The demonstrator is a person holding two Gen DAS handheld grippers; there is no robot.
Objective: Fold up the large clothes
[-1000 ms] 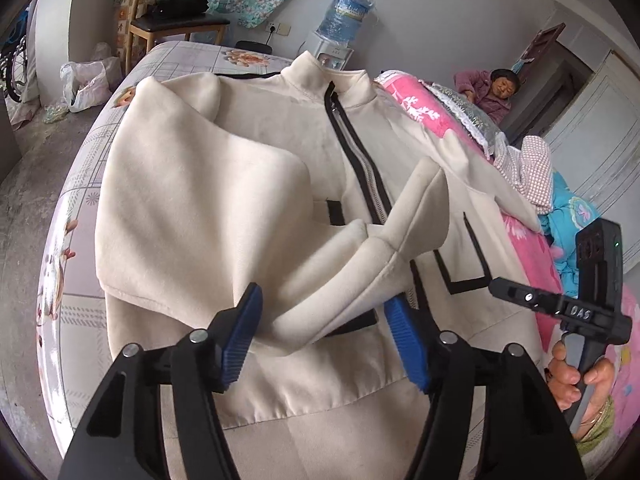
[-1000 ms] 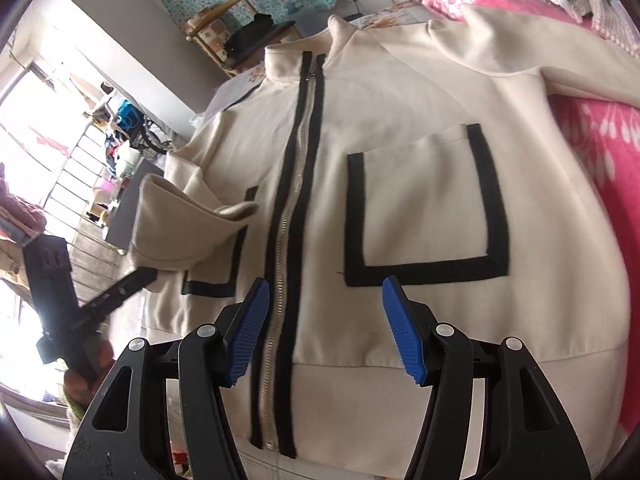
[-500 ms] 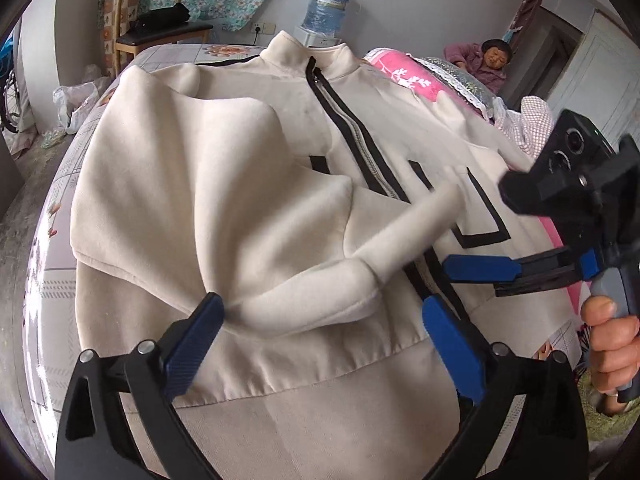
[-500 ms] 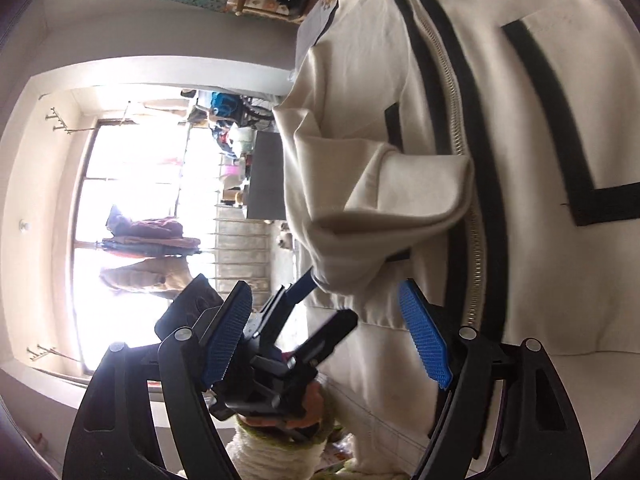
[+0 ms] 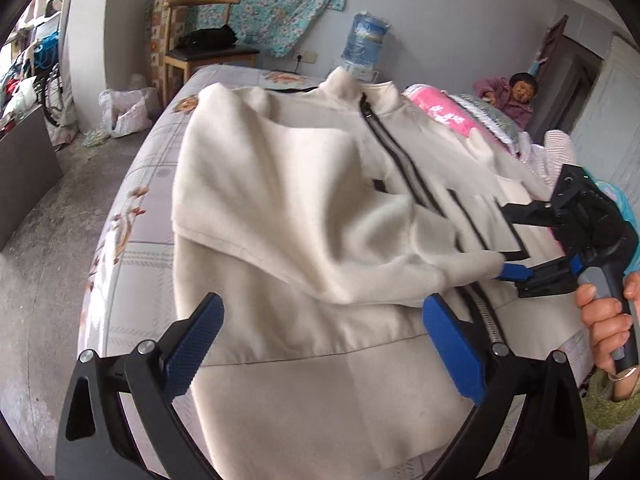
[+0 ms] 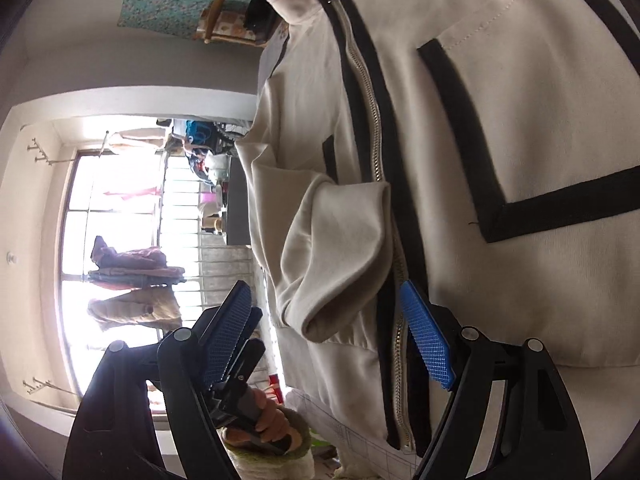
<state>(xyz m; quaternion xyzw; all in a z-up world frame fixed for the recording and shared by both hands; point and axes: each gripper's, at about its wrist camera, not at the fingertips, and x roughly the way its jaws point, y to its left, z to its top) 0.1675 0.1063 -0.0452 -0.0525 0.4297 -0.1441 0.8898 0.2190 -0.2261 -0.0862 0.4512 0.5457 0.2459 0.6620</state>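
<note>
A cream zip jacket [image 5: 280,208] with black trim lies front-up on the bed [image 5: 132,264]. Its sleeve is folded across the chest, and the sleeve cuff [image 6: 340,256] rests by the zipper [image 6: 372,128]. My left gripper [image 5: 323,300] stands wide open above the hem, with nothing between its pads. My right gripper [image 6: 324,300], rolled onto its side, is open with the cuff lying just ahead between its jaws, pads not pressing. In the left wrist view the right gripper [image 5: 502,240] comes in from the right at the cuff's tip, held by a hand [image 5: 608,320].
A person [image 5: 520,92] sits at the far right, beyond a pink quilt [image 5: 440,112]. A wooden chair [image 5: 200,40] and a water bottle [image 5: 366,40] stand at the bed's far end. A white bag [image 5: 124,108] lies on the floor to the left. A window [image 6: 120,240] with hanging clothes lies behind.
My left gripper opened wide, let the folded sleeve drop and drew back toward the hem. The right gripper rolled onto its side and moved in on the sleeve cuff.
</note>
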